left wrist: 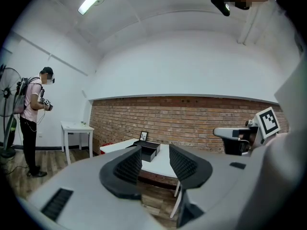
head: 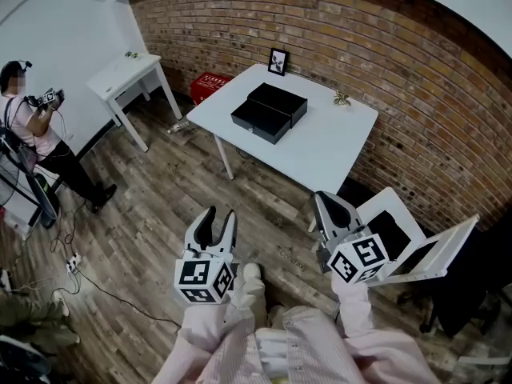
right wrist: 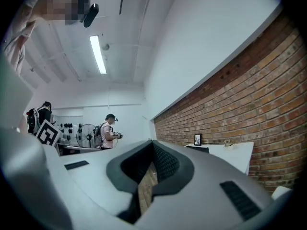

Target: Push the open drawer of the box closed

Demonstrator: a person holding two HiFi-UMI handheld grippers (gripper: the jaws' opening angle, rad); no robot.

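A black box point(head: 270, 110) lies on the white table point(head: 336, 142) by the brick wall, its drawer point(head: 256, 121) pulled out toward the table's near-left edge. Both grippers hang well short of the table, above the wooden floor. My left gripper point(head: 216, 226) stands open with nothing between its jaws; in the left gripper view the box point(left wrist: 148, 149) shows far off in the gap of the gripper point(left wrist: 154, 164). My right gripper point(head: 332, 213) is shut and empty, its jaw tips meeting in the right gripper view point(right wrist: 152, 145), where the box point(right wrist: 197, 148) lies off to the right.
A picture frame point(head: 278, 62) and a small ornament point(head: 342, 98) stand on the table's far side. A red crate point(head: 210, 85) sits by the wall and a small white table point(head: 128, 74) at the left. A person point(head: 32, 134) stands far left. A white chair point(head: 424, 250) is at my right.
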